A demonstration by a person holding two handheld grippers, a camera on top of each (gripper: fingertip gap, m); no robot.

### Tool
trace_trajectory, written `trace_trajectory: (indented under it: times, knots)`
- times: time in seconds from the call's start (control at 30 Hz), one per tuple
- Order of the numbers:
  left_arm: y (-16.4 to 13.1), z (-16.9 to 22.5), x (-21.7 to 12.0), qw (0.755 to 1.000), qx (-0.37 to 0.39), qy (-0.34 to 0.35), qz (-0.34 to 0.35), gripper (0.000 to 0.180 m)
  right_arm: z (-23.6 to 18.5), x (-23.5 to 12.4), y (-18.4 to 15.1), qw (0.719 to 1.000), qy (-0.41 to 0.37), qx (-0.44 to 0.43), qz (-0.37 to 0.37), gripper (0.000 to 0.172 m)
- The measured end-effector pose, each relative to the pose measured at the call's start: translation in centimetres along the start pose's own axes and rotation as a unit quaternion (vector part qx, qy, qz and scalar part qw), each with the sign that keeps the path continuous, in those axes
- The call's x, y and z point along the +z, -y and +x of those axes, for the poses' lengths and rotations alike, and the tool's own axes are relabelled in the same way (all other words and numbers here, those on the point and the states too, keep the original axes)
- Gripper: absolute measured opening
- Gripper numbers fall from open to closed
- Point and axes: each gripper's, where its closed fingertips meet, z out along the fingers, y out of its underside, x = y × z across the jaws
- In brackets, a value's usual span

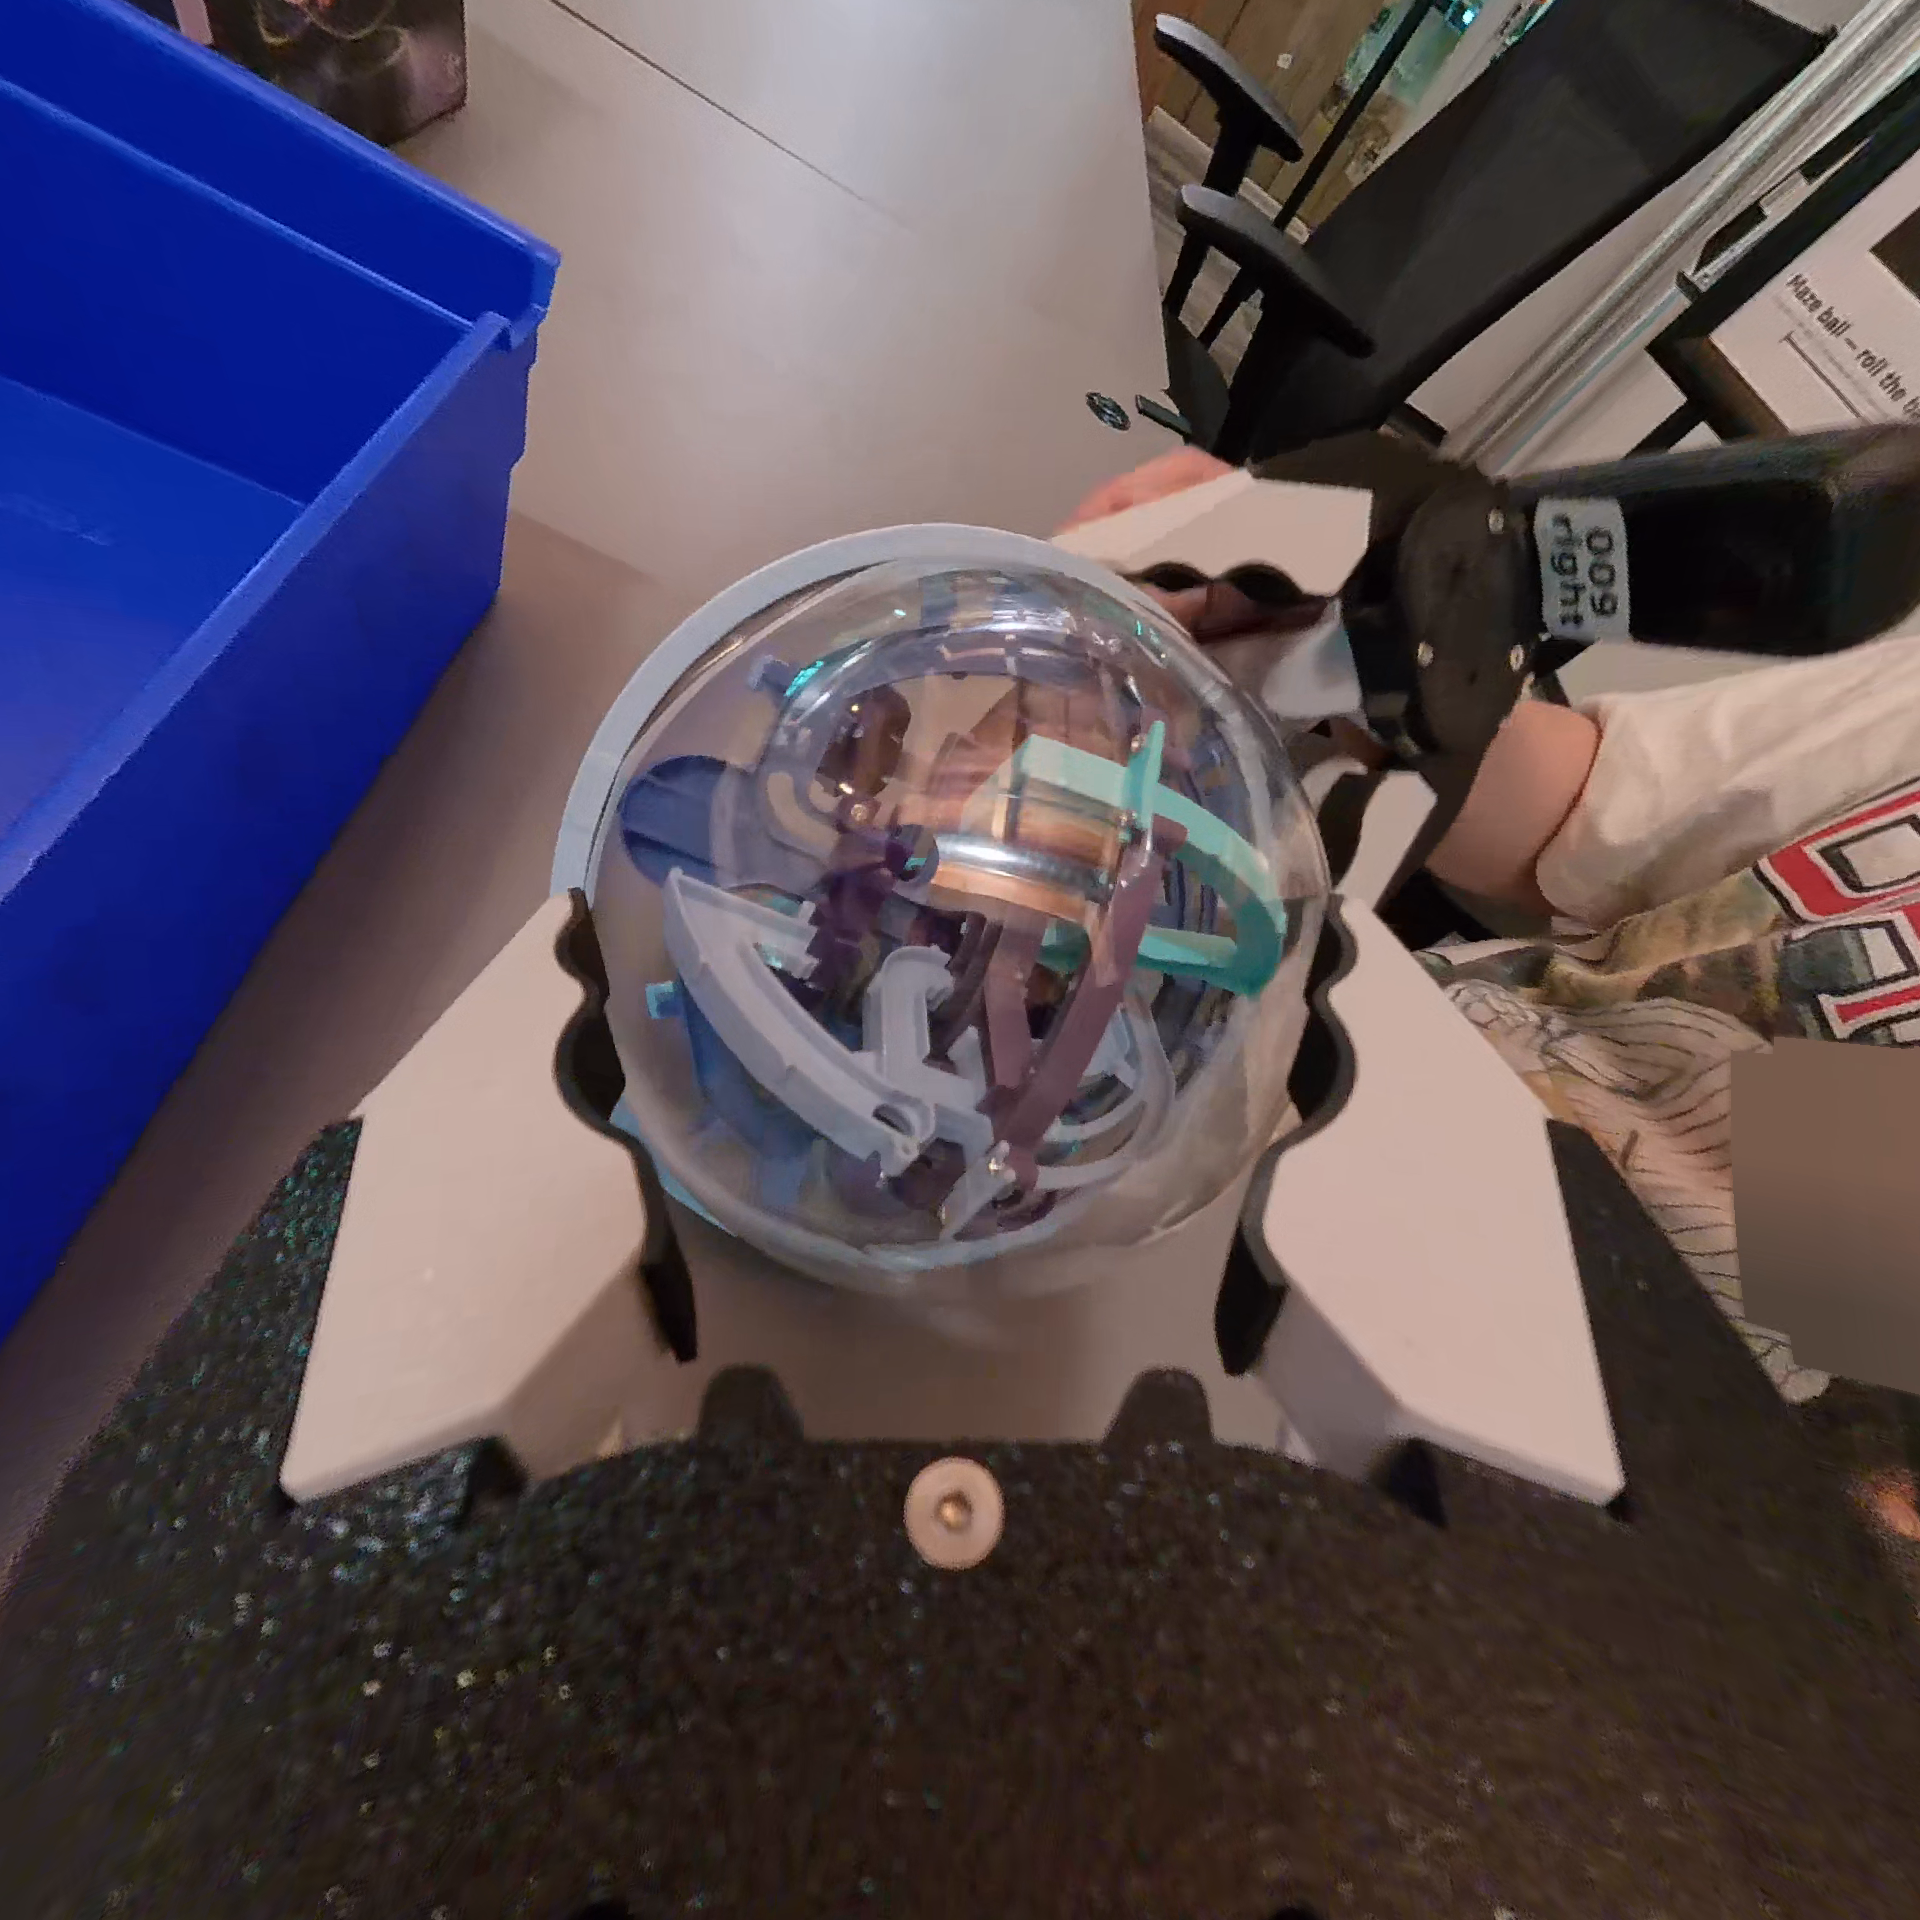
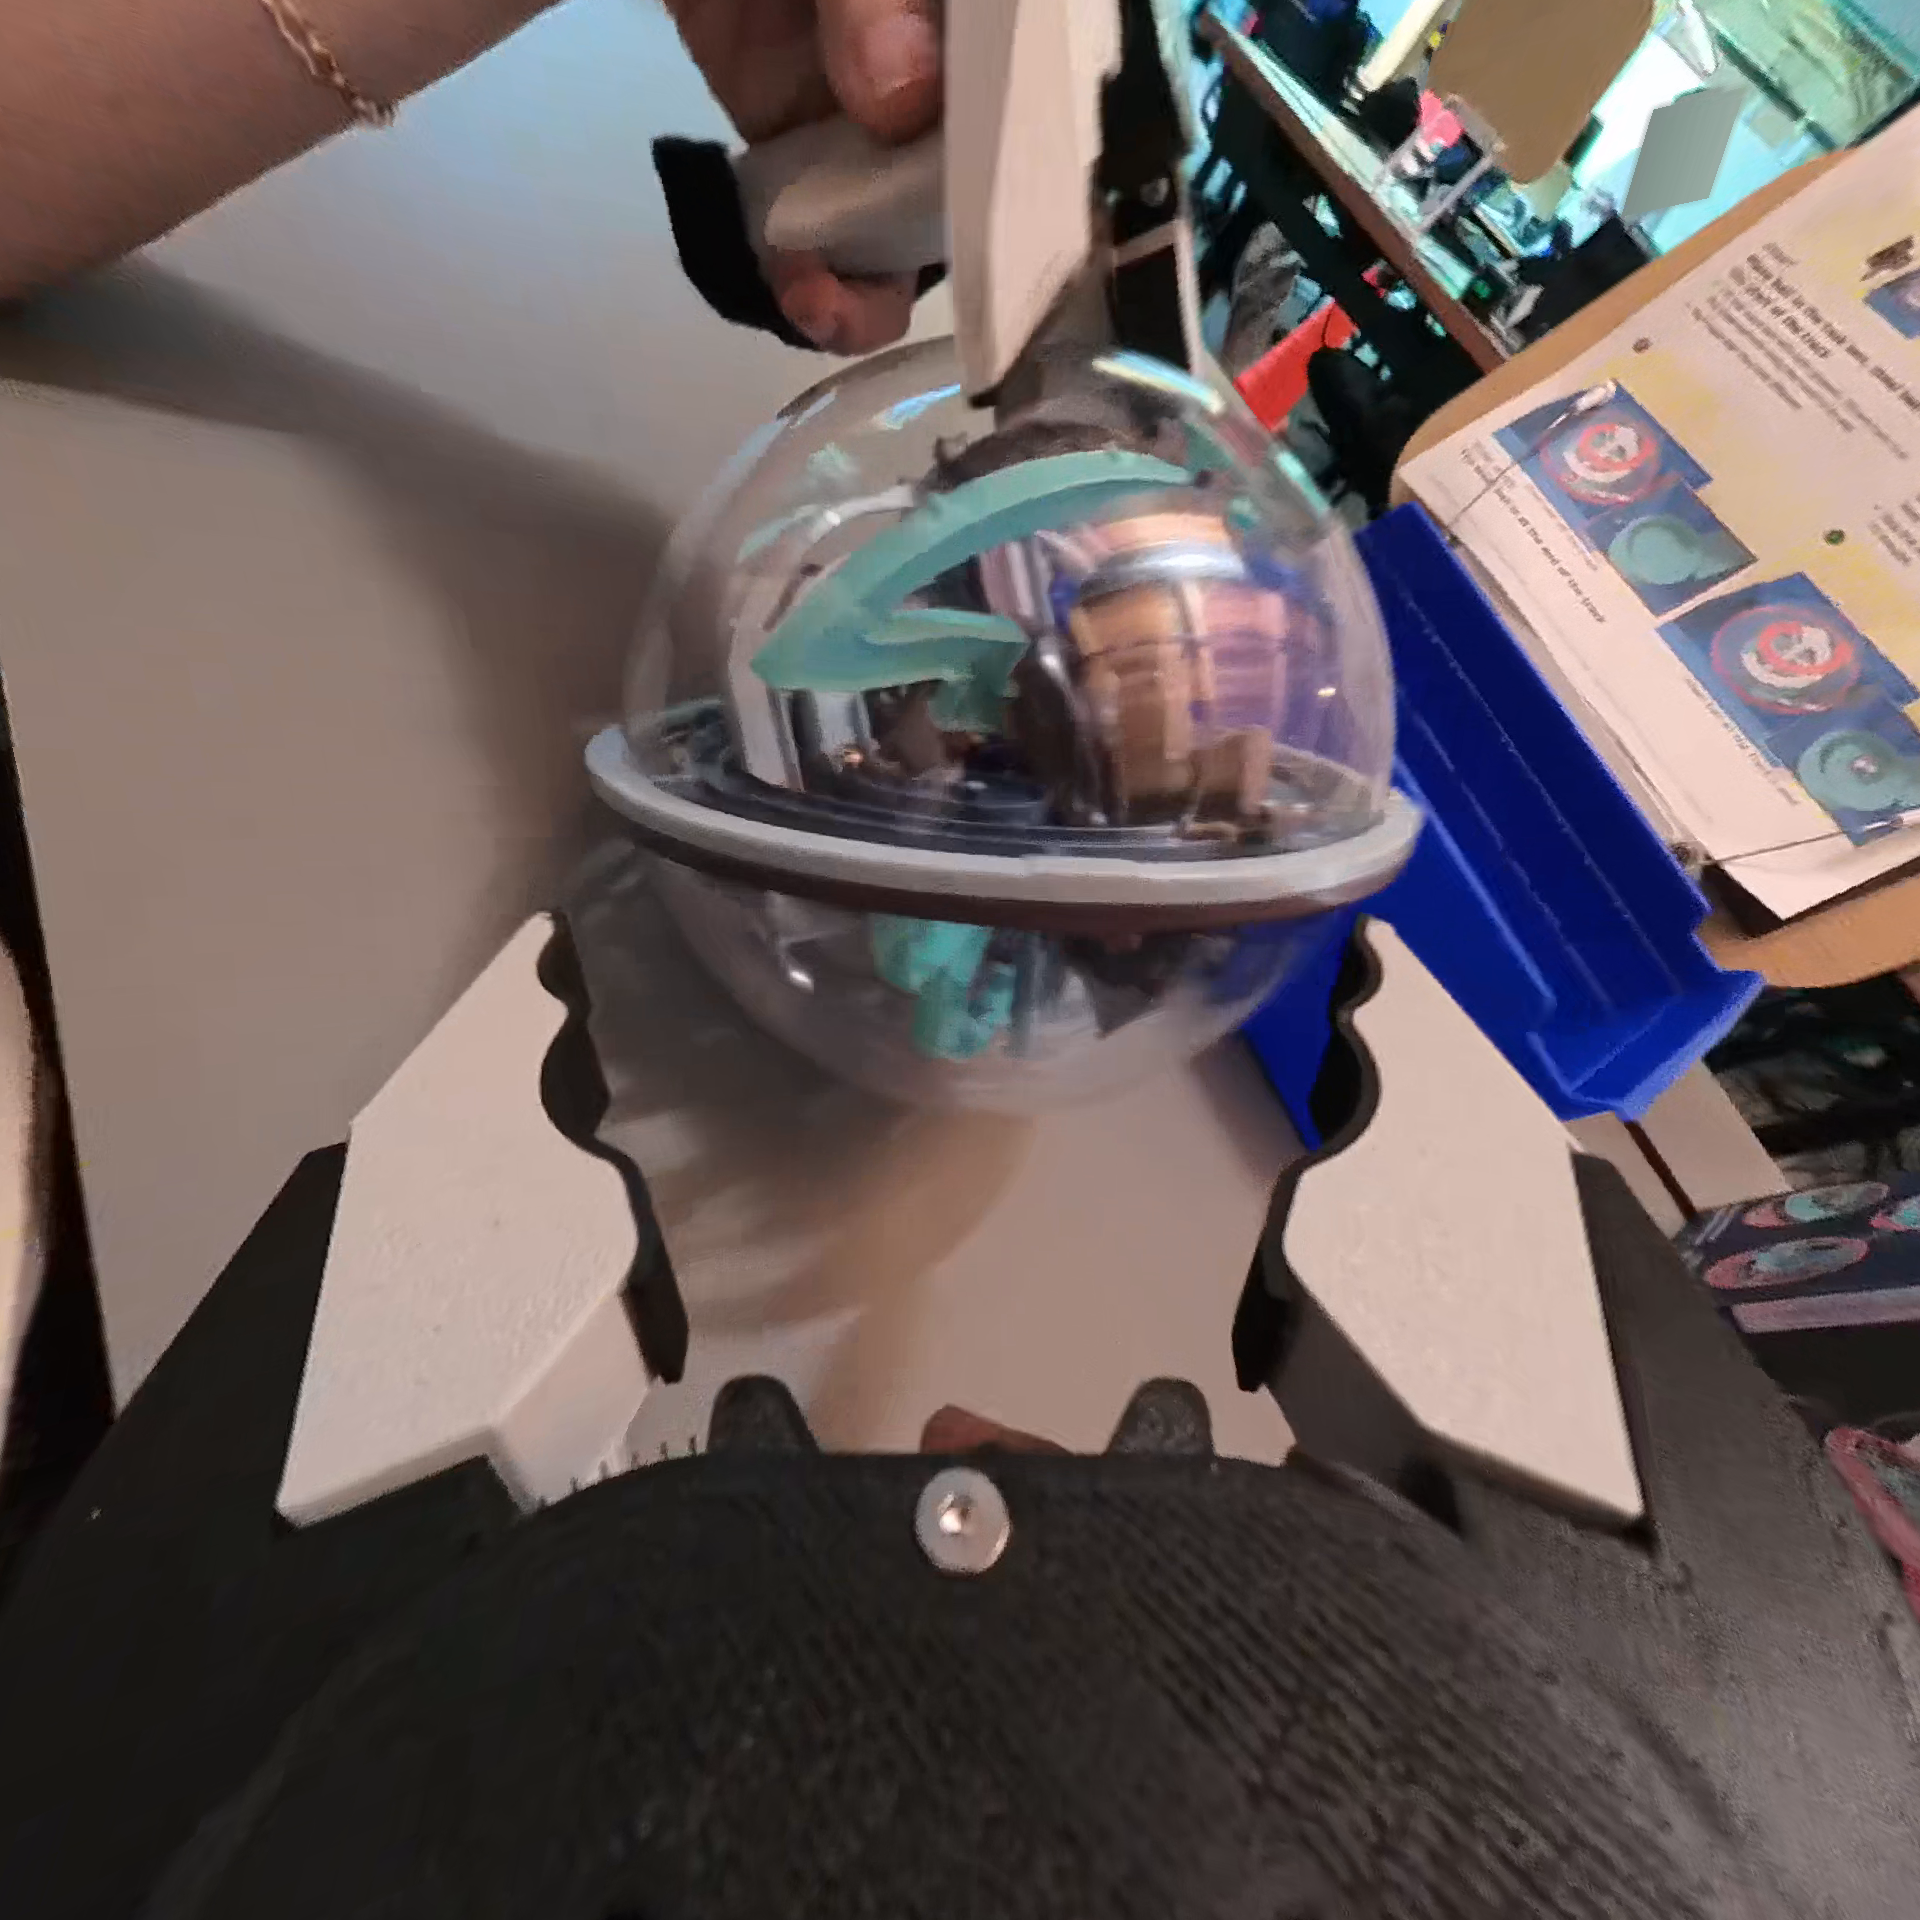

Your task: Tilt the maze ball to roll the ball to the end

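A printed sheet (image 2: 1683,582) with photos leans behind a blue bin (image 1: 208,468). A small tag (image 1: 1579,566) sits on the right gripper's body. The small ball inside is impossible to pick out. The clear maze ball (image 1: 951,961) sits above the table (image 1: 831,260), clamped between the left gripper's (image 1: 956,977) wide-spread pads. The right gripper (image 2: 956,1029) is spread wide at the sphere's lower half; contact is unclear.
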Motion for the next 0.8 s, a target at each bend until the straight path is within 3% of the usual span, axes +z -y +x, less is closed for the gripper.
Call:
trace_trajectory:
  times: [0.1,0.27,0.37,0.57,0.7,0.8]
  knots:
    - [0.2,-0.1,0.2,1.000,-0.005,-0.003,0.007,0.129,2.7,-0.8,0.6,0.999,0.013,0.029,0.029,0.142]
    - [0.1,0.2,0.2,1.000,0.016,-0.010,0.008,0.129,1.4,0.8,1.5,0.986,0.136,0.058,0.073,0.145]
    - [0.2,-0.3,0.0,1.000,-0.011,-0.008,0.014,0.130,1.3,2.9,0.6,0.992,0.108,0.035,0.046,0.156]
    - [0.8,-1.7,-1.0,0.998,-0.052,0.017,0.040,0.128,1.4,4.2,-0.7,0.995,0.046,0.088,-0.012,0.146]
    - [1.0,-2.4,-1.5,0.995,-0.078,0.016,0.057,0.126,1.3,4.1,0.5,0.988,0.034,0.146,0.026,0.139]
    - [0.9,-2.5,-1.8,0.994,-0.090,0.007,0.061,0.126,0.8,4.4,0.1,0.995,0.034,0.093,0.026,0.147]
